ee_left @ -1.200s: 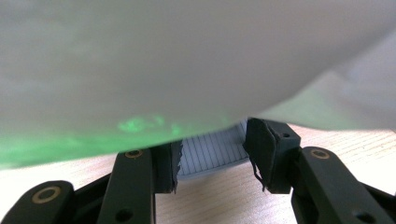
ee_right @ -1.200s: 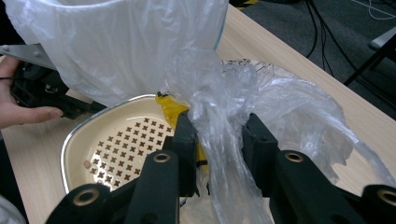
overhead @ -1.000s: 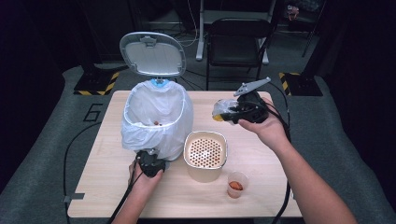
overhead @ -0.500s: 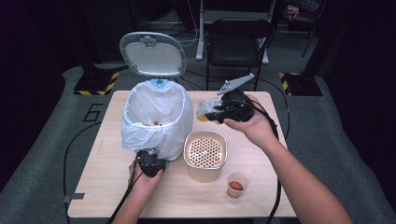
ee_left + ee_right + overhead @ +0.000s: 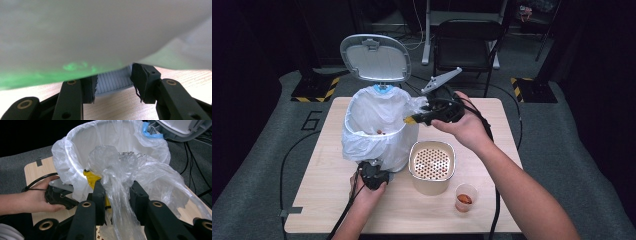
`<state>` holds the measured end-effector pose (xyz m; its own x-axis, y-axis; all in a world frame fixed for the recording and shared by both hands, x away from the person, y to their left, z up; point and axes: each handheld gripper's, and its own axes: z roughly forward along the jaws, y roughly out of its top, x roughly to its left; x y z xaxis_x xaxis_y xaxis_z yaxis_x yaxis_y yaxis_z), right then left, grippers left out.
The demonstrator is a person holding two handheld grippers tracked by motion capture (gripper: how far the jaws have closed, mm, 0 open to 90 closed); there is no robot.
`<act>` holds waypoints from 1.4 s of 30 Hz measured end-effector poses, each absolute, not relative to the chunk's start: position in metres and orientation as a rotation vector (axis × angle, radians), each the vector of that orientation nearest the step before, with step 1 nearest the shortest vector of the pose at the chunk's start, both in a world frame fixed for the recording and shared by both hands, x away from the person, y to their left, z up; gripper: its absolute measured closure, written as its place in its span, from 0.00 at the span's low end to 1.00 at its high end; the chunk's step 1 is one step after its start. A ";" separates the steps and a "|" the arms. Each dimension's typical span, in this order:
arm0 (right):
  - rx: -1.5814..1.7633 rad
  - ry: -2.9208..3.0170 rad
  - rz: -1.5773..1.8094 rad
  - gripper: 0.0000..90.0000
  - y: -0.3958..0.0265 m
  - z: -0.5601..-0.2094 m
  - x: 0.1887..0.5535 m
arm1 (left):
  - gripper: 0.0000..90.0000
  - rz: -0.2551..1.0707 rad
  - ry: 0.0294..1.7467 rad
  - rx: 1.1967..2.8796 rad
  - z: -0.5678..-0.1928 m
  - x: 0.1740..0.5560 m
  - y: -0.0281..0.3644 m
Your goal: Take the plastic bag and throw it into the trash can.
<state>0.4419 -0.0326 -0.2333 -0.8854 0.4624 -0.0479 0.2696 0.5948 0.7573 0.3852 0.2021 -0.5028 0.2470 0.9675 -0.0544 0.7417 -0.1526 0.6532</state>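
- On the wooden table [image 5: 327, 200] we see a white bin [image 5: 377, 150] lined with a white bag [image 5: 372, 117], its grey lid [image 5: 374, 57] standing open at 12 o'clock of the bin.
- Left gripper [image 5: 373, 176] sits at the bin's 6 o'clock, right against its base; in the left gripper view its jaws stand apart around a ribbed grey part [image 5: 112, 82] low on the bin, and we cannot tell whether they touch it.
- Right gripper [image 5: 424, 116] hangs at the bin rim's 3 o'clock side, jaws clamped on a crumpled clear plastic bag [image 5: 117, 185] with something yellow [image 5: 91, 178] inside; the bundle is over the rim, partly above the bin mouth.
- Small orange bits [image 5: 381, 132] lie inside the liner.
- Beige container with a perforated insert [image 5: 432, 167] stands at 4 o'clock of the bin, just beside it.
- Small clear cup [image 5: 466, 197] with orange contents sits at 4 o'clock of that container, near it.
- Right gripper view also shows the left hand [image 5: 37, 195] holding its gripper against the liner's outer side.
- Black folding chair [image 5: 467, 42] stands behind the table at 12 o'clock.
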 end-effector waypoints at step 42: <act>0.527 2.593 1.226 0.78 0.041 -0.232 0.461 | 0.62 0.501 1.524 1.999 -0.502 0.385 0.205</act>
